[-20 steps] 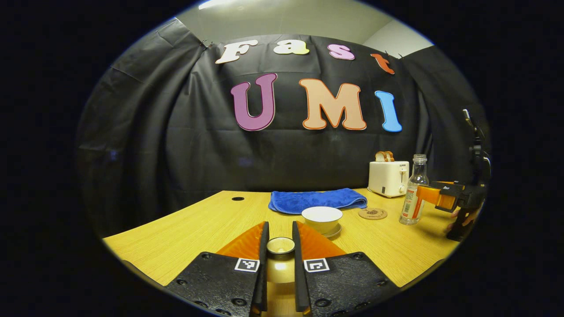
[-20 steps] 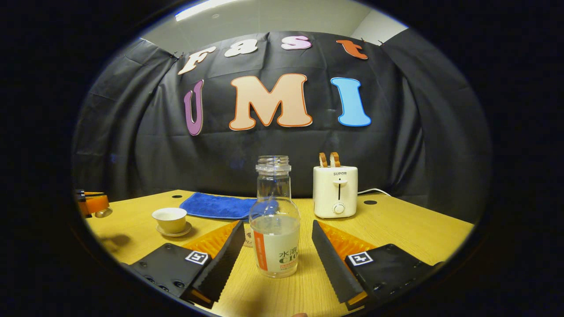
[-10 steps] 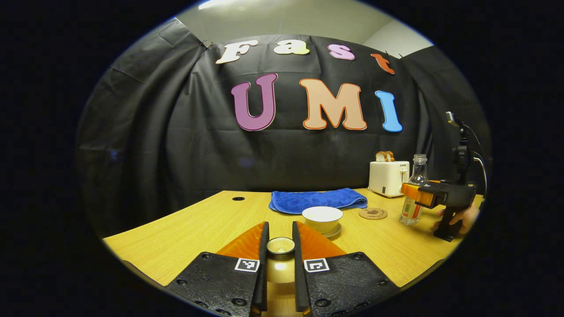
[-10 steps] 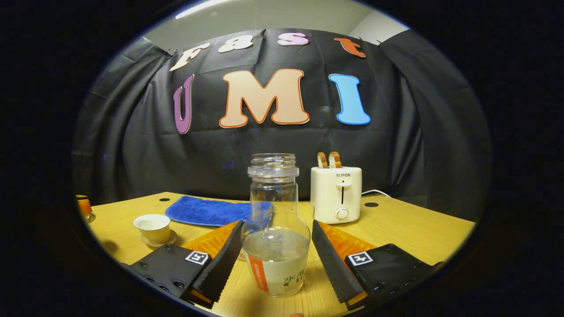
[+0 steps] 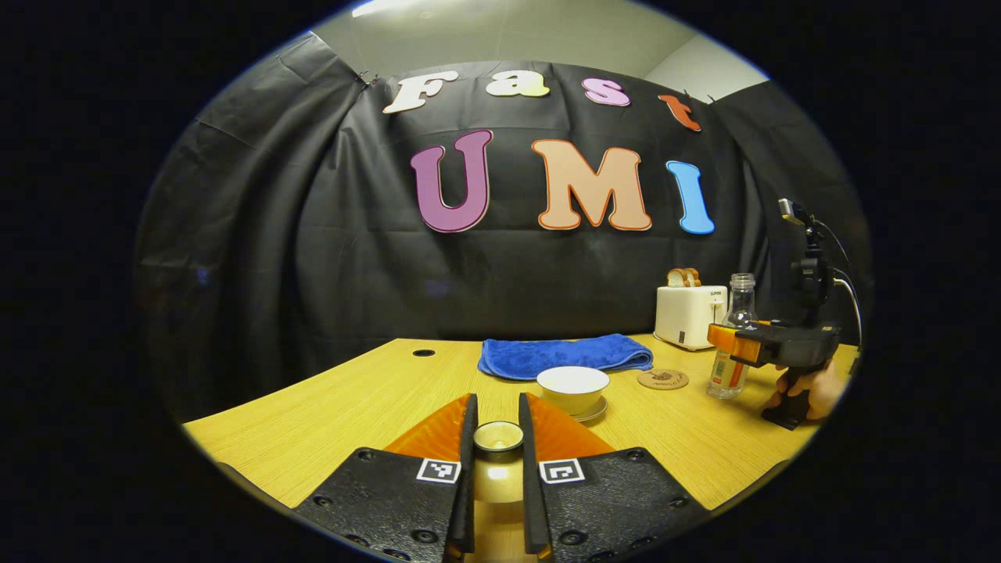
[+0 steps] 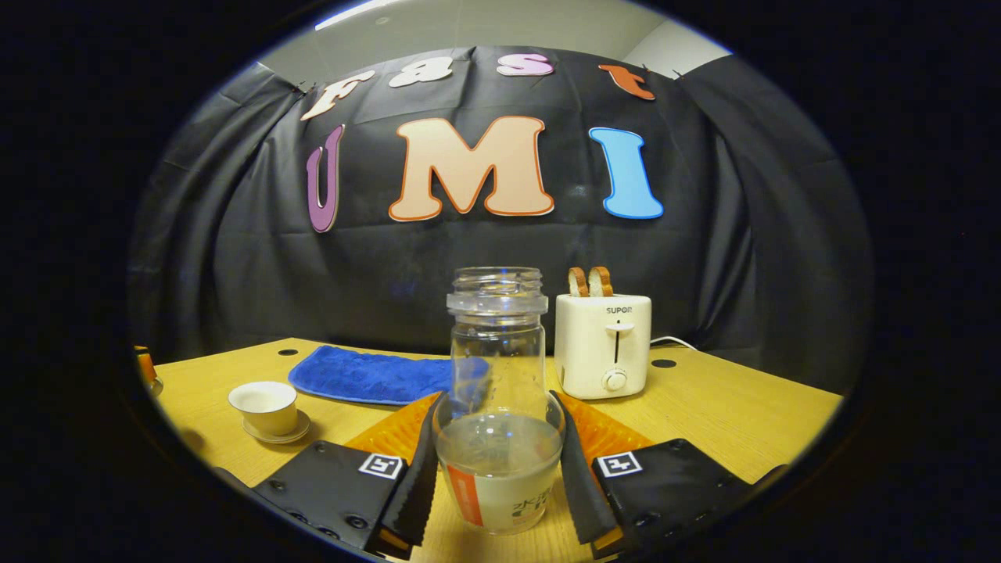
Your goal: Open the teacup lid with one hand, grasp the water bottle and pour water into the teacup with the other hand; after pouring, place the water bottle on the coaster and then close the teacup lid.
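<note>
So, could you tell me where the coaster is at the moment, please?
In the left gripper view the coaster lies bare on the table, right of the teacup, between it and the water bottle, with the toaster behind.

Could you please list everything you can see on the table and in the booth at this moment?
Water bottle: one, clear, partly filled, no cap, upright on the table between the right gripper's fingers.
Teacup: one, white, uncovered, on a saucer just in front of the towel.
Saucer: one, white, under the teacup.
Teacup lid: one, pale, held above the table near the teacup.
Coaster: one, brown, round, between teacup and bottle.
Towel: one, blue, folded, toward the back of the table.
Toaster: one, cream, two bread slices in it, at the back.
Table: one, light wood.
Left gripper: shut on the teacup lid.
Right gripper: closed against the water bottle's sides.
Hand: one, holding the right gripper's handle.
</note>
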`<state>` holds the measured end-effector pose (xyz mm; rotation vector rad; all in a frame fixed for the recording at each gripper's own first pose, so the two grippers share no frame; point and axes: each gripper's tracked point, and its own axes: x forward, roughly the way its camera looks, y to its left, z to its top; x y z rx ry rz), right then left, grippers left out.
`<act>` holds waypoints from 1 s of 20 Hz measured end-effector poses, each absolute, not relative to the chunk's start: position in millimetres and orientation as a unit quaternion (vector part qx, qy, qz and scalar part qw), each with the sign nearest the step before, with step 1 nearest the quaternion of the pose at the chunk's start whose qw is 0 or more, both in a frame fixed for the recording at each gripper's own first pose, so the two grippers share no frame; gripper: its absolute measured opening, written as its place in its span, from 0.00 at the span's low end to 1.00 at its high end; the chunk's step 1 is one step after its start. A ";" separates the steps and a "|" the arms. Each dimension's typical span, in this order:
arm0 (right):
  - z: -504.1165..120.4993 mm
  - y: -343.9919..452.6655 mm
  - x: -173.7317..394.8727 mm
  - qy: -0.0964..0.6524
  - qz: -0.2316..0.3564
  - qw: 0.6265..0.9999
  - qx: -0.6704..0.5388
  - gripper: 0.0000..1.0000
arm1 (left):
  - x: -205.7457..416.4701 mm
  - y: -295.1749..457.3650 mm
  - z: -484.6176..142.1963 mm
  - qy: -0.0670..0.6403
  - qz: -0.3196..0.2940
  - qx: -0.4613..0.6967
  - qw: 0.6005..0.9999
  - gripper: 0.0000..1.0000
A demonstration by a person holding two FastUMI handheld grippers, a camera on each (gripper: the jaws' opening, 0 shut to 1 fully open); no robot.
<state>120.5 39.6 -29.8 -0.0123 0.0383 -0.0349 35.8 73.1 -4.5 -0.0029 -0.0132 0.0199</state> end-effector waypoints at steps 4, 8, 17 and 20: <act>-28.7 58.4 130.8 0.017 -0.016 0.999 -0.028 0.69 | 36.0 73.2 -4.6 -0.006 0.009 -0.001 1.000 0.22; -24.3 95.7 137.7 0.005 -0.003 0.991 -0.137 0.69 | 36.7 72.4 -4.3 -0.007 0.008 -0.001 1.000 0.22; -49.7 173.8 153.3 -0.020 0.060 0.901 -0.429 0.68 | 41.8 87.4 -5.4 -0.007 0.014 -0.001 1.000 0.22; -61.6 188.6 154.5 -0.024 0.080 0.866 -0.493 0.68 | 42.7 102.6 -5.6 -0.006 0.026 -0.001 1.000 0.22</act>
